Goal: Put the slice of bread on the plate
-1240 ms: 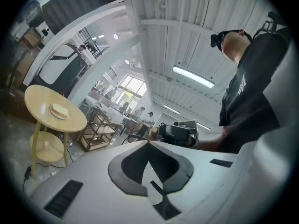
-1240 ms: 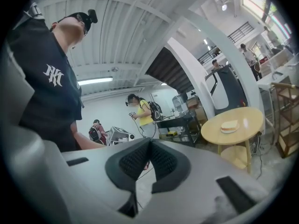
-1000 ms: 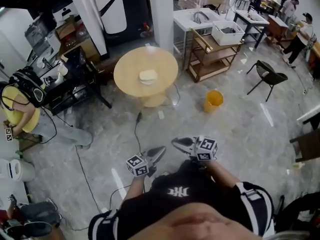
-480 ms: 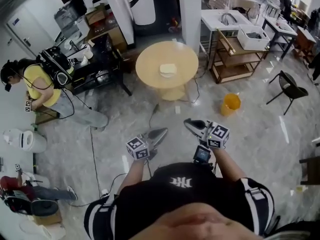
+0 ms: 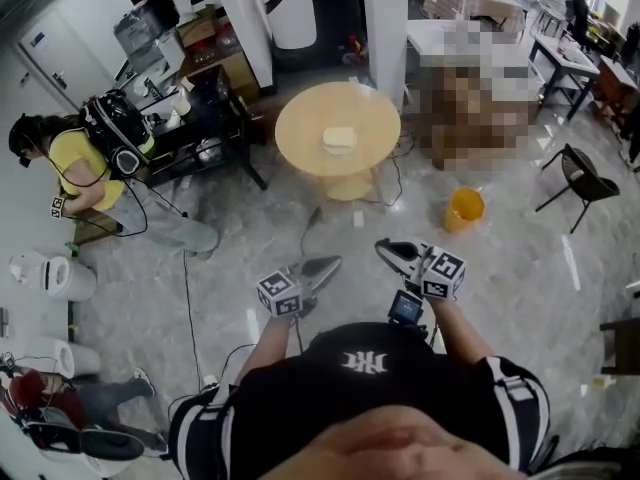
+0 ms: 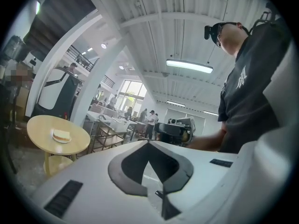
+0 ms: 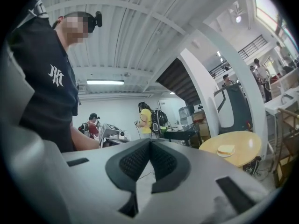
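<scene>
A slice of bread (image 5: 339, 138) lies on a small white plate on a round wooden table (image 5: 300, 128), far off across the floor. Both grippers are held in front of the person's body, well short of the table and pointing level toward it. My left gripper (image 5: 328, 264) is shut with nothing in it; its jaw tips meet (image 6: 149, 143). My right gripper (image 5: 384, 248) is shut too and holds nothing (image 7: 150, 143). The bread (image 6: 61, 135) shows at the left of the left gripper view, and the bread (image 7: 226, 149) at the right of the right gripper view.
A person in a yellow shirt (image 5: 80, 173) crouches at the left beside a black cart (image 5: 195, 143). An orange bucket (image 5: 465, 208) stands right of the table, a black chair (image 5: 580, 178) further right. A white pillar (image 5: 385, 28) rises behind the table. A cable (image 5: 300, 238) runs over the floor.
Both grippers have risen a little and moved forward. The head view has swung, so the table now sits more to the right and the person in yellow is in fuller view.
</scene>
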Demonstrator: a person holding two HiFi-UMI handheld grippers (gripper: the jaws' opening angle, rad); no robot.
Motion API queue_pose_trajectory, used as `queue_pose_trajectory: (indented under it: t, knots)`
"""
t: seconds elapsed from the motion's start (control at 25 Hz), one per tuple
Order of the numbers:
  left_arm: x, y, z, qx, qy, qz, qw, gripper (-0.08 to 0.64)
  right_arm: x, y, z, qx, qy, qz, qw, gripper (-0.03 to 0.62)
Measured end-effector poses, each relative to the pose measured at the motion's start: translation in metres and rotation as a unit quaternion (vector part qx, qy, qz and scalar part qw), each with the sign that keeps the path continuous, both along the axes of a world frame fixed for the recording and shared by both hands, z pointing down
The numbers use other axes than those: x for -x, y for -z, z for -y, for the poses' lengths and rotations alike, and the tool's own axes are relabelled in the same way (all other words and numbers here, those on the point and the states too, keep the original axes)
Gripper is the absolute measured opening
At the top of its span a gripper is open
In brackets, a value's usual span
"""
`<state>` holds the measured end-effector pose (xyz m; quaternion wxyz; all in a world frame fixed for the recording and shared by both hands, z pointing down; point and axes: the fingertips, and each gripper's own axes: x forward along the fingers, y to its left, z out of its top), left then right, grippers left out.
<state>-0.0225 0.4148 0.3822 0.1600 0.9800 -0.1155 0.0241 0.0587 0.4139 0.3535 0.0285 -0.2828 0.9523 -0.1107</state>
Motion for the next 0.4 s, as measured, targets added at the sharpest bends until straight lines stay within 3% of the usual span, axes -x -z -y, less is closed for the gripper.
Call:
queue_pose_trajectory:
  t: [0.4]
  knots:
    - [-0.001,-0.013,0.000,0.017,0.003,-0.013,0.9998,0.003,-0.003,-0.007,0.005,0.005,-0.023,-0.002,1.000,0.000]
